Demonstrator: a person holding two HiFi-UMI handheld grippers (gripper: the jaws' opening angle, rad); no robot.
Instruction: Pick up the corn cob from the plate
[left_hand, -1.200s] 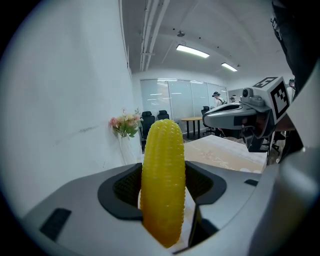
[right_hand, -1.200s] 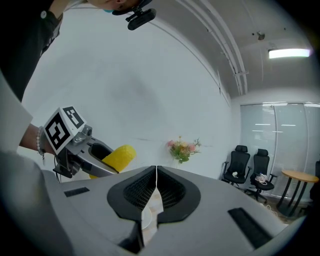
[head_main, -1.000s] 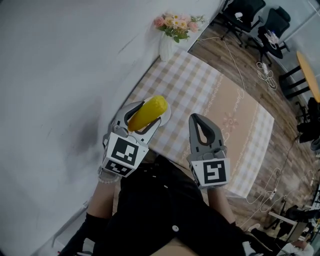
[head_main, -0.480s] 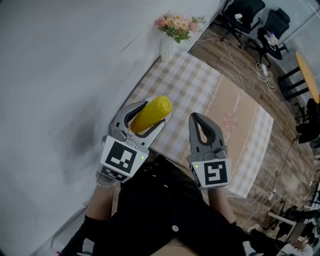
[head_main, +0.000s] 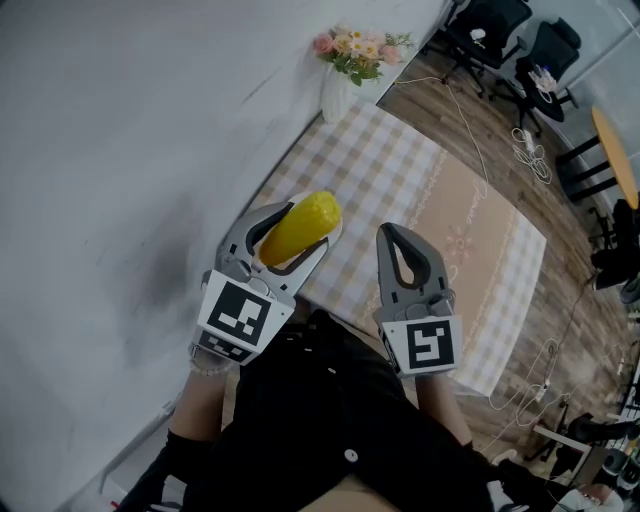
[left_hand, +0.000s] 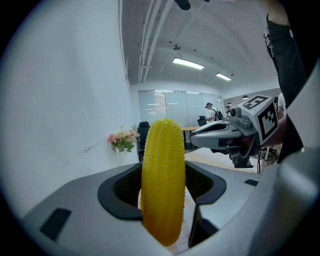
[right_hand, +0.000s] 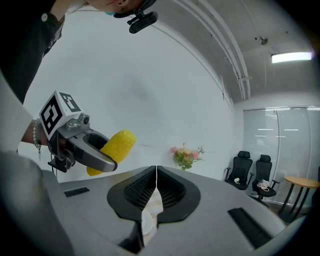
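Observation:
A yellow corn cob (head_main: 298, 228) sits clamped between the jaws of my left gripper (head_main: 285, 232), held up above the near left part of the checked table (head_main: 420, 190). In the left gripper view the corn cob (left_hand: 162, 180) stands upright between the grey jaws, its tip above them. From the right gripper view the corn cob (right_hand: 114, 149) and the left gripper (right_hand: 87, 150) show at the left. My right gripper (head_main: 403, 262) is shut with nothing in it, its jaws touching (right_hand: 156, 190). A bit of white plate (right_hand: 146, 220) shows below them.
A white vase of pink flowers (head_main: 345, 60) stands at the table's far corner against the white wall (head_main: 120, 150). Black office chairs (head_main: 500, 30) and cables (head_main: 530, 145) lie on the wooden floor beyond the table. The person's dark clothing (head_main: 330, 420) fills the bottom of the head view.
The left gripper with the corn cob shifted very slightly; the right gripper has stayed where it was.

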